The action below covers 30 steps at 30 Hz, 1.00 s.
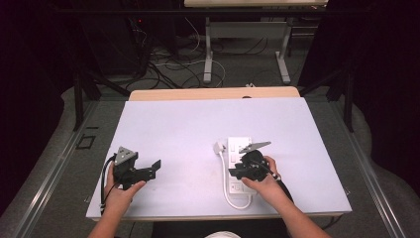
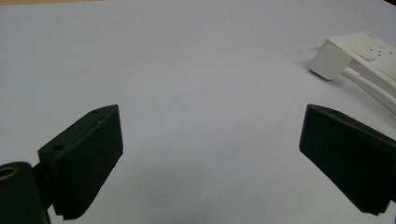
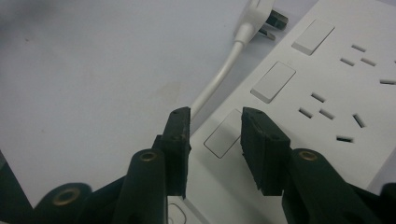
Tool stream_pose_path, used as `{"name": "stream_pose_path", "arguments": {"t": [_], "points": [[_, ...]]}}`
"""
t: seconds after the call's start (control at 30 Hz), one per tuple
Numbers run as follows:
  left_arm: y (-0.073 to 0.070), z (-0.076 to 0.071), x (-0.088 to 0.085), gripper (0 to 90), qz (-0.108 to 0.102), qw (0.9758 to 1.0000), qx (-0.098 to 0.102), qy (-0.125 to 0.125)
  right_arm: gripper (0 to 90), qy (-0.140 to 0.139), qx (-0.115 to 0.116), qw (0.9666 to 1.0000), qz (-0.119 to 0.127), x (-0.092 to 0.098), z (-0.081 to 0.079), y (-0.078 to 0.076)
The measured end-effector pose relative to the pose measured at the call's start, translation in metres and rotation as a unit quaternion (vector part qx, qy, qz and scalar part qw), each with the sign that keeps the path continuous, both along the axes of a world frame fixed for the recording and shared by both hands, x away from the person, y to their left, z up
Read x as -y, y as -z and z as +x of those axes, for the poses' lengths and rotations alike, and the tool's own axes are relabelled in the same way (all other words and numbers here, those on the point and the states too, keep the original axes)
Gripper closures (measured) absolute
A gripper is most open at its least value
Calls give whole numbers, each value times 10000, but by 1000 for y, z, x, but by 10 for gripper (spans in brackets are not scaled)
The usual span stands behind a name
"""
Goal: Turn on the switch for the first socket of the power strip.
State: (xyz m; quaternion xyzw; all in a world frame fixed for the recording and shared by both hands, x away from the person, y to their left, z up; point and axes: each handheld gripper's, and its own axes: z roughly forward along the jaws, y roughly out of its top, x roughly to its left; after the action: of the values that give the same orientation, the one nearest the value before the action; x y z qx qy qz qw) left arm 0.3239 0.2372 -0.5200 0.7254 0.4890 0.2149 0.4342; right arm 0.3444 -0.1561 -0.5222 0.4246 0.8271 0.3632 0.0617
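Note:
A white power strip [image 1: 236,145] lies on the table right of centre, its white cable [image 1: 225,191] looping round the near end to a plug [image 1: 218,147] lying loose beside it. My right gripper [image 1: 233,173] hovers over the strip's near half. In the right gripper view the right gripper [image 3: 215,114] is open by a narrow gap, just above a rocker switch [image 3: 224,135] at the edge of the strip [image 3: 345,93], with nothing between the pads. My left gripper [image 1: 154,169] rests at the left, and the left gripper [image 2: 211,116] stands wide open and empty over bare table.
The white table top [image 1: 188,124] has free room at the middle and back. In the left gripper view the plug [image 2: 329,61] and strip [image 2: 373,51] lie far right. Beyond the table stand desk legs [image 1: 208,54] and floor cables.

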Motion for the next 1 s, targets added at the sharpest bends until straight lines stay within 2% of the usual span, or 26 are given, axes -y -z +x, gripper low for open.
{"name": "stream_pose_path", "arguments": {"t": [0.03, 0.1, 0.23, 0.57, 0.6, 0.7, 0.77, 0.87, 1.0], "points": [[0, 0, 0, 61, -9, 10000, -7, -3, 581, 21, 53, 9999, 96, 0, 0, 1], [0, 0, 0, 61, -9, 10000, -4, -6, 533, 45, -1, 10000, 49, 1, 1, -2], [0, 0, 0, 61, -24, 10000, -3, -12, 457, 109, 72, 9999, 77, 4, 1, -4], [1, 0, -1, 61, -35, 10000, -3, -22, 313, 298, 243, 9989, 268, 11, 0, -16], [1, 1, -1, 61, -38, 10000, -4, -24, 313, 298, 243, 9989, 268, 11, 0, -16], [1, 1, 0, 60, -50, 10000, -12, -35, 232, 389, 419, 9982, 181, 13, 1, -20], [1, 1, -1, 61, -73, 10000, -23, -46, 150, 468, 505, 9974, 194, 17, 2, -24], [1, 1, -2, 61, -58, 10000, -32, -45, 146, 546, 590, 9966, 184, 21, 3, -28], [1, 1, -2, 61, -76, 9999, -61, -56, 72, 600, 731, 9955, 74, 31, 6, -37]]}}
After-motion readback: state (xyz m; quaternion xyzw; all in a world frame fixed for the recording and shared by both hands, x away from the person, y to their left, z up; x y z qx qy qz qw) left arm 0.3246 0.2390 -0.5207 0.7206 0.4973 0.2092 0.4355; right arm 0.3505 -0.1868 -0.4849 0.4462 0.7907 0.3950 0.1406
